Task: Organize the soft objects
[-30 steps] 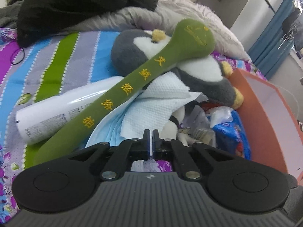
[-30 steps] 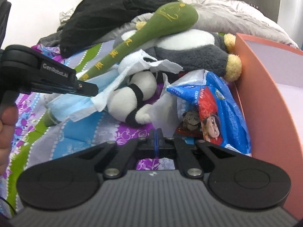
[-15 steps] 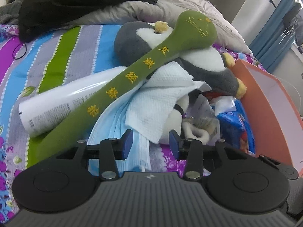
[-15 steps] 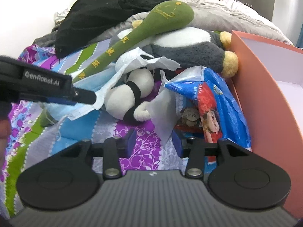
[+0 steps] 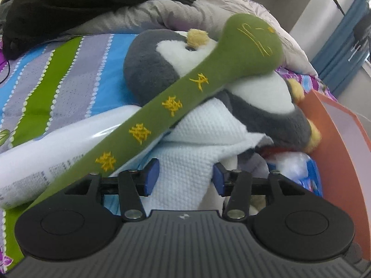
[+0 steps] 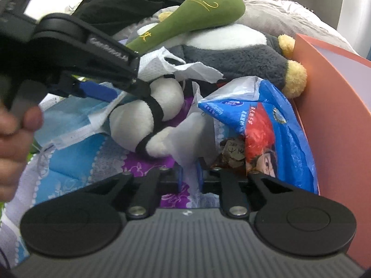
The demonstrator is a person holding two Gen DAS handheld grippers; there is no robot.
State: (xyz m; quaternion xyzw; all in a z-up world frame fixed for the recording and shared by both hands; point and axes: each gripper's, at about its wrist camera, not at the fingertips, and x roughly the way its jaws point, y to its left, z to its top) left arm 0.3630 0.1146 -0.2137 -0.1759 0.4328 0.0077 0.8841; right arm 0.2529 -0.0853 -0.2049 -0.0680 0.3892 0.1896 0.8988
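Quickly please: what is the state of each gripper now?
Left gripper: open, jaws just been closing around the white paper towel.
Right gripper: shut on the thin white sheet.

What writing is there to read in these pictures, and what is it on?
"GenRobot.AI", blurred: side of the left tool.
Yellow embroidered Chinese characters on the green plush stick: not clear enough to read.
Grey print on the white bottle: too small.
Print on the blue packet: too small.
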